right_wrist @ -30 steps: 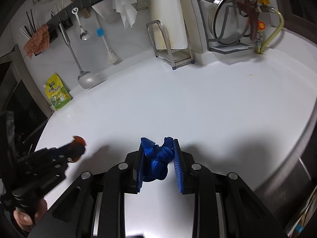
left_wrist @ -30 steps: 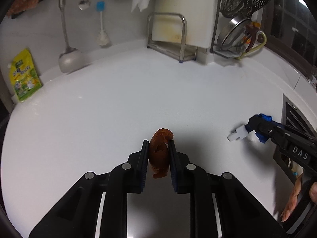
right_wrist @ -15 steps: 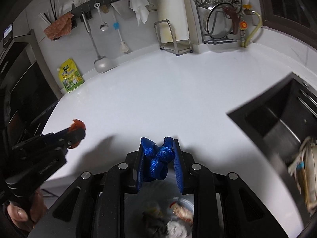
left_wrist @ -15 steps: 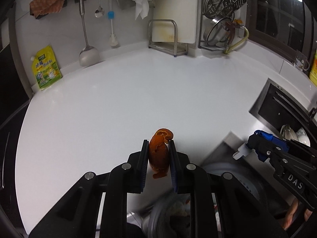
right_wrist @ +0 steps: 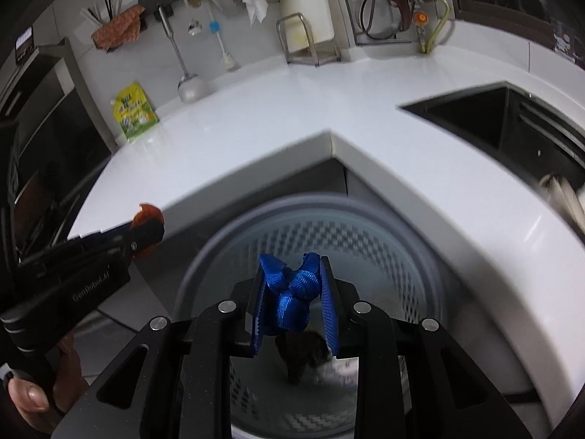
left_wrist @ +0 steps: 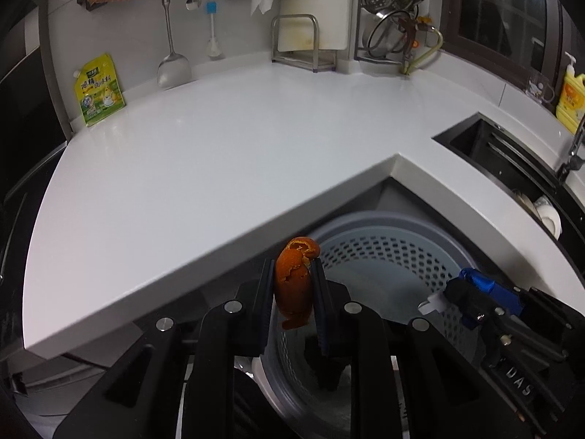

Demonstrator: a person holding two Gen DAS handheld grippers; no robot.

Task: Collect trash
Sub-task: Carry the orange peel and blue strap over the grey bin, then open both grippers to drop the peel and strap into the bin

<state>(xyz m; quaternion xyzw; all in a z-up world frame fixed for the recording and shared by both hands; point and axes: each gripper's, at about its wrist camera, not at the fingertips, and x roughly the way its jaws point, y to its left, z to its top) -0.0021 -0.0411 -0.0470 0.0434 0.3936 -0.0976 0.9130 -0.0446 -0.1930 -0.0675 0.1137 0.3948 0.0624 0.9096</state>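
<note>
Orange peel (left_wrist: 294,285) pinched in my left gripper (left_wrist: 292,289), blue strap (right_wrist: 290,292) in my right gripper (right_wrist: 292,292), both over the perforated bin (left_wrist: 384,252); next I release.

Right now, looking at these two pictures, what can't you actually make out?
- Bottom of the grey bin: in the left wrist view the left hand-held gripper and orange peel cover it.
- Trash in the bin: blurred in the right wrist view, partly behind the blue strap.
- Sink contents: blurred and cut off by the right edge.
- Yellow pouch: print too small to read.
</note>
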